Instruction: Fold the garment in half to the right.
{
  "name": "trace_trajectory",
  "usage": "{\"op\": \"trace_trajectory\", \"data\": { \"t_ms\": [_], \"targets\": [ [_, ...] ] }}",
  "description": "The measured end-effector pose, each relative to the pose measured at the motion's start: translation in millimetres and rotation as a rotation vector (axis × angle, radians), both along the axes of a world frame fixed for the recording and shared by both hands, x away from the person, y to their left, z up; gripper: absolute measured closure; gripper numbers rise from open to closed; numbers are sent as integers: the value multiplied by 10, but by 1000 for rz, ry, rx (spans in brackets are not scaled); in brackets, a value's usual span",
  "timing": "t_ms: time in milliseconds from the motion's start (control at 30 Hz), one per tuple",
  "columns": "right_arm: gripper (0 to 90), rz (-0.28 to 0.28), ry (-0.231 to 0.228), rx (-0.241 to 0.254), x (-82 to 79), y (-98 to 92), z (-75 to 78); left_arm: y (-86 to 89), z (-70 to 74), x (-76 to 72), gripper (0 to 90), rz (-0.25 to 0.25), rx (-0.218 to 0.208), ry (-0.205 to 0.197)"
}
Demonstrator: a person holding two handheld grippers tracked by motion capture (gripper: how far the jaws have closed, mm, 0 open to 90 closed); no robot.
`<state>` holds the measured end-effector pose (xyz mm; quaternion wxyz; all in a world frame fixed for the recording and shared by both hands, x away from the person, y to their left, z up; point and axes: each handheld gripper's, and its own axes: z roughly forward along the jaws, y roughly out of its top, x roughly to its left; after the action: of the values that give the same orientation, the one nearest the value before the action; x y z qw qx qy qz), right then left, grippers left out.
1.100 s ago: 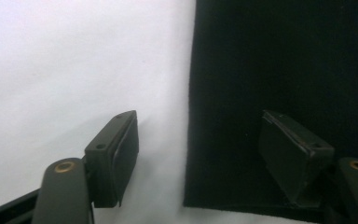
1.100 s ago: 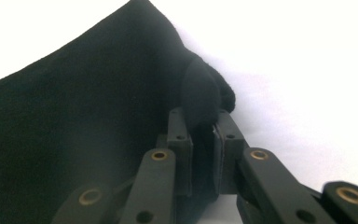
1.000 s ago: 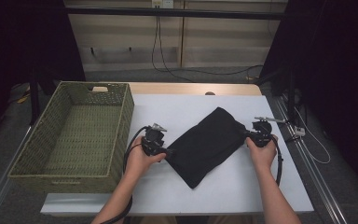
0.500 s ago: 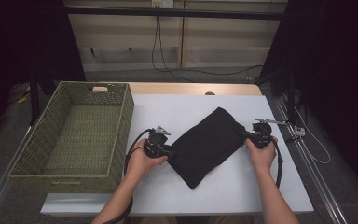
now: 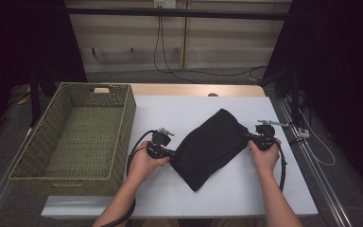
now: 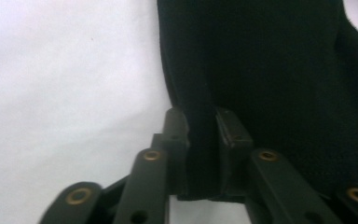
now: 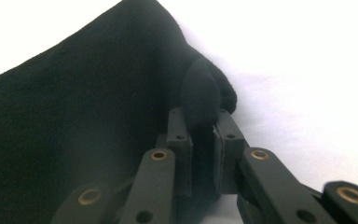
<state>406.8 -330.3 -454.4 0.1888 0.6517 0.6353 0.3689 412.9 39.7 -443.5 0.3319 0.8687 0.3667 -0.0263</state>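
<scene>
A folded black cloth (image 5: 211, 146) lies slantwise on the white bench (image 5: 246, 189) beside a green woven basket (image 5: 75, 137), its opposite edges pinched by the left gripper (image 5: 169, 153), whose fingers have just been closing, and the right gripper (image 5: 251, 137).

On the flat white table (image 5: 246, 189) before me, the folded black cloth (image 5: 208, 146) lies slantwise near the middle. My left gripper (image 5: 168, 152) sits at its left edge, my right gripper (image 5: 251, 137) at its right edge, the cloth between them. The woven green rectangular basket (image 5: 123, 127) stands to the left, beside my left gripper and apart from the cloth.
</scene>
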Motion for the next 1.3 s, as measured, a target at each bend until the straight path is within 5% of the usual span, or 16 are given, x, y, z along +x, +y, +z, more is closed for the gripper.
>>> {"op": "trace_trajectory", "data": {
  "t_ms": [133, 433, 833, 1300],
  "targets": [
    [800, 0, -3, 1, 1, -1, -1, -6, -3, 12, 828, 11, -15, 46],
    [801, 9, -27, 32, -8, -44, 59, -85, 109, 3, 842, -8, 90, 39],
    [802, 38, -76, 68, 27, -8, 263, 115, 529, 24, 844, 18, 83, 28],
    [802, 63, -109, 87, 55, 41, 421, 201, 717, 18, 844, 1, 81, 64]
  ]
}}
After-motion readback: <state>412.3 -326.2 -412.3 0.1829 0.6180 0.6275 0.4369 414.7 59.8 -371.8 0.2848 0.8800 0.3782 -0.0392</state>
